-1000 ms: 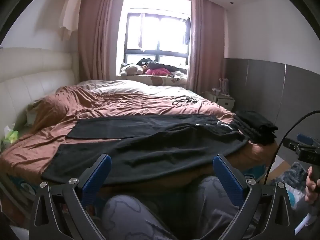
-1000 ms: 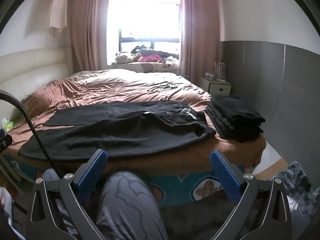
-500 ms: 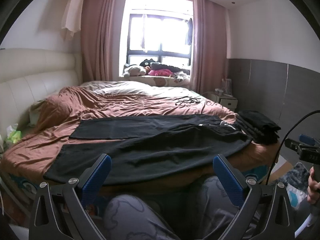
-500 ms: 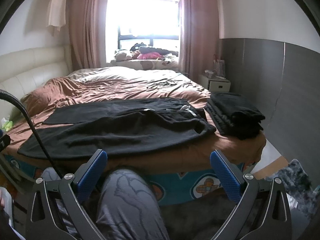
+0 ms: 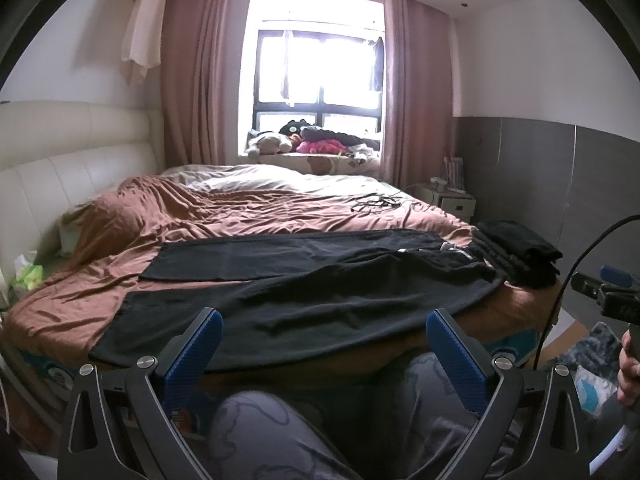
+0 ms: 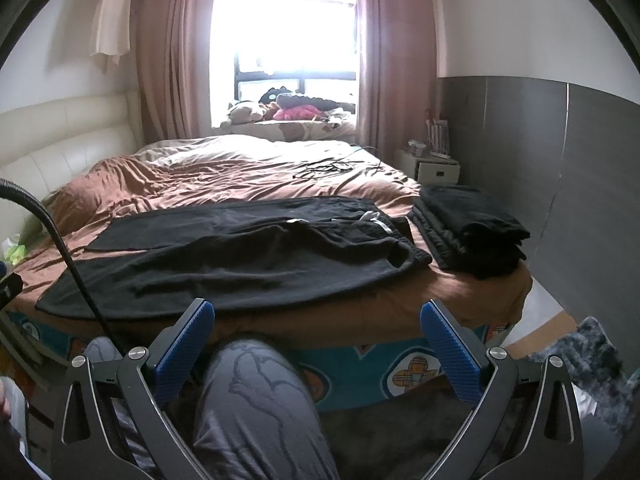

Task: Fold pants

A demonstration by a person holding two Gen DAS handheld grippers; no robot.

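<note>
I have the bed (image 6: 224, 184) in front of me, its brown cover rumpled toward the headboard, and the black pants (image 6: 248, 256) spread flat across the near edge, waistband to my right, both legs running left and lying apart. By my reading nothing is folded on this pair yet: the whole fold is left to do. Just beside the waistband sits a stack of folded dark clothes (image 6: 472, 232), which I take as finished pieces. My left claw (image 5: 324, 354) hangs wide apart and empty, short of the mattress edge above my knee; my right claw (image 6: 316, 346) is likewise spread and empty. A tangle of black cable (image 6: 328, 167) lies farther up the bed. I can read no brand, label or writing; the mattress side shows only cartoon patches.
</note>
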